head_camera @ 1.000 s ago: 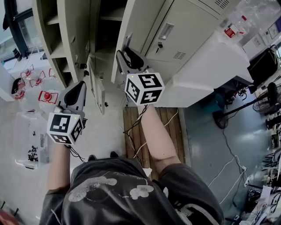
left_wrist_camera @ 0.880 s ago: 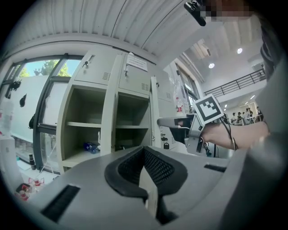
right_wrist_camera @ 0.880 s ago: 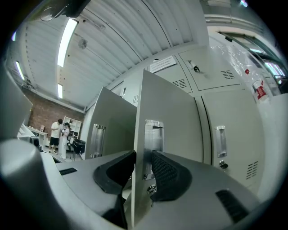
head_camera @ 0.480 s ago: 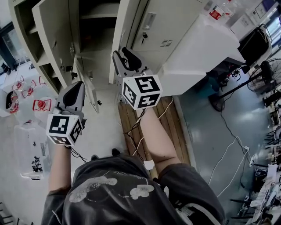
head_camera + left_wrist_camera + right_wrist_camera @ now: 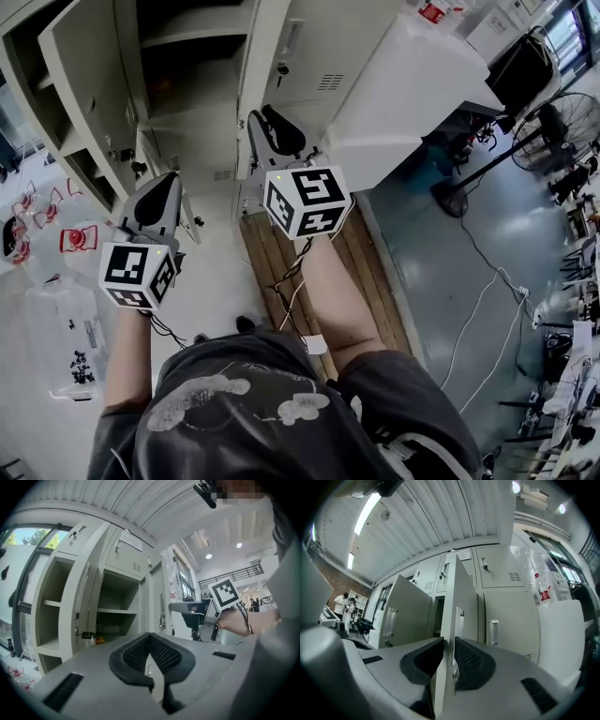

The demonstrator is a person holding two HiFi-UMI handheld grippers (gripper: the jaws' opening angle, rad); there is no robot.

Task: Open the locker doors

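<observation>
Two hand-held grippers are raised in front of the bank of pale grey metal lockers, and only one has anything in it. Your right hand-held gripper has just been closing its jaws. The free edge of a pale grey metal locker door stands between them, with a black ribbed pad against each face, just beside the door's recessed handle. That door is swung out from the bank and turned edge-on to the gripper, with a dark open compartment showing behind it. To its left a second grey door also stands open, and to its right a closed grey door with an upright handle sits flush in the bank. Your left hand-held gripper has its jaws together at the tips with nothing between them. It is held level and apart from the lockers, facing the open shelved compartments. A wooden slatted platform lies on the floor below your right forearm.
</observation>
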